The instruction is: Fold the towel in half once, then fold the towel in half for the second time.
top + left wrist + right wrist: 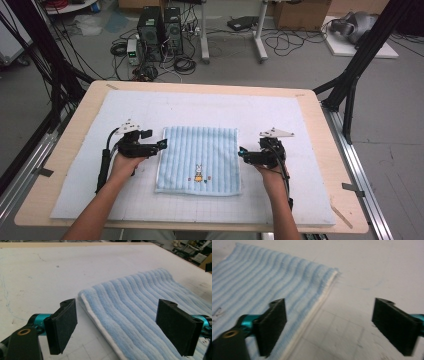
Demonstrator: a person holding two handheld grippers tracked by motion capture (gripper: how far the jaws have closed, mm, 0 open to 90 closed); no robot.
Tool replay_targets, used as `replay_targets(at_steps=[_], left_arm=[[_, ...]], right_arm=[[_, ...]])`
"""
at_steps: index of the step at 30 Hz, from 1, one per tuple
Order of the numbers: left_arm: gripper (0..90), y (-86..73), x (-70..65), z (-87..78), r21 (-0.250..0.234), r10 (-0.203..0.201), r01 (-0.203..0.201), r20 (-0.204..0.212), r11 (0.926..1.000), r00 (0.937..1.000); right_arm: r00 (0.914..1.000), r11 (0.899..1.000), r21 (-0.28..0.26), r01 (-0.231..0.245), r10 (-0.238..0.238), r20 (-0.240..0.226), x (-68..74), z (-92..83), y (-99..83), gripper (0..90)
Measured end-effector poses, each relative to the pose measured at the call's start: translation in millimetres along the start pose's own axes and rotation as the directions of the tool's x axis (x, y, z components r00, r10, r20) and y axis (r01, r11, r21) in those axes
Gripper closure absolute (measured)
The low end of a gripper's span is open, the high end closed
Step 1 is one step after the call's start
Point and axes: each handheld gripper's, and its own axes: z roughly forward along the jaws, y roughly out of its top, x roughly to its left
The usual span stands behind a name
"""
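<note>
My folded blue towel (199, 159) lay flat mid-tabletop (310, 115). My left hand-held gripper (163, 144) sat at its left edge, my right hand-held gripper (240, 151) at its right edge, both gaping wide, holding nothing.

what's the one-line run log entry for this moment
towel: flat on mat, folded | left gripper: open, at towel's left edge, holding nothing | right gripper: open, at towel's right edge, holding nothing

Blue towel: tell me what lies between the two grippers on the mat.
In the high view, the folded blue towel lies flat between the left gripper and the right gripper; both stand open at its side edges, gripping nothing.
</note>
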Motion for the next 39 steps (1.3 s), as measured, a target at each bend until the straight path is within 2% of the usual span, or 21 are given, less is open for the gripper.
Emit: replay_targets(at_steps=[6,10,13,18,26,31,33,36,37,39], left_arm=[[17.0,5.8,-6.4,-13.7,-0.069,0.024,-0.021,0.033,0.9974,0.9992],[17.5,4.4,-9.9,-18.8,-0.078,0.038,-0.035,0.038,0.9964,0.9986],[17.8,2.9,-11.9,-21.3,-0.077,0.045,-0.042,0.033,0.9962,0.9984],[17.8,3.3,-10.3,-25.7,-0.074,0.025,-0.023,0.023,0.997,0.9994],[17.1,10.1,-5.2,-28.8,-0.11,0.005,-0.003,0.015,0.9939,0.9999],[17.1,21.6,-4.7,-28.0,-0.095,0.033,-0.031,0.017,0.995,0.9993],[17.2,25.6,-3.0,-27.3,-0.097,0.028,-0.027,0.006,0.9949,0.9996],[17.2,30.0,1.5,-25.0,-0.074,0.015,-0.015,-0.007,0.9972,0.9999],[17.2,30.9,3.0,-24.0,-0.069,0.008,-0.009,-0.015,0.9976,0.9999],[17.6,31.7,5.6,-21.7,-0.054,0.023,-0.026,-0.049,0.9982,0.9985]], right_arm=[[0.9994,0.999,0.002,0.033,-0.033,-0.011,-2.0,-16.8,-10.3,11.1],[0.9986,0.999,-0.024,0.035,-0.036,-0.039,-0.2,-27.5,-14.0,11.1],[0.9982,0.998,-0.037,0.043,-0.044,-0.04,1.1,-30.1,-14.9,11.1],[0.9987,0.999,-0.048,0.026,-0.028,-0.042,2.5,-30.5,-12.8,11.1],[0.9983,0.998,-0.057,0.025,-0.028,-0.051,3.9,-32.2,-10.7,11.1],[0.9981,0.998,-0.055,0.026,-0.029,-0.055,3.6,-31.7,-10.8,11.2],[0.9982,0.998,-0.055,0.02,-0.023,-0.056,3.3,-32.3,-11.2,11.1],[0.9979,0.999,-0.051,0.013,-0.016,-0.062,3.3,-32.0,-11.9,11.2],[0.9977,0.999,-0.048,0.012,-0.016,-0.066,3.5,-31.8,-12.0,11.2],[0.9971,0.999,-0.054,0.001,-0.005,-0.076,4.0,-31.5,-12.4,11.2]])
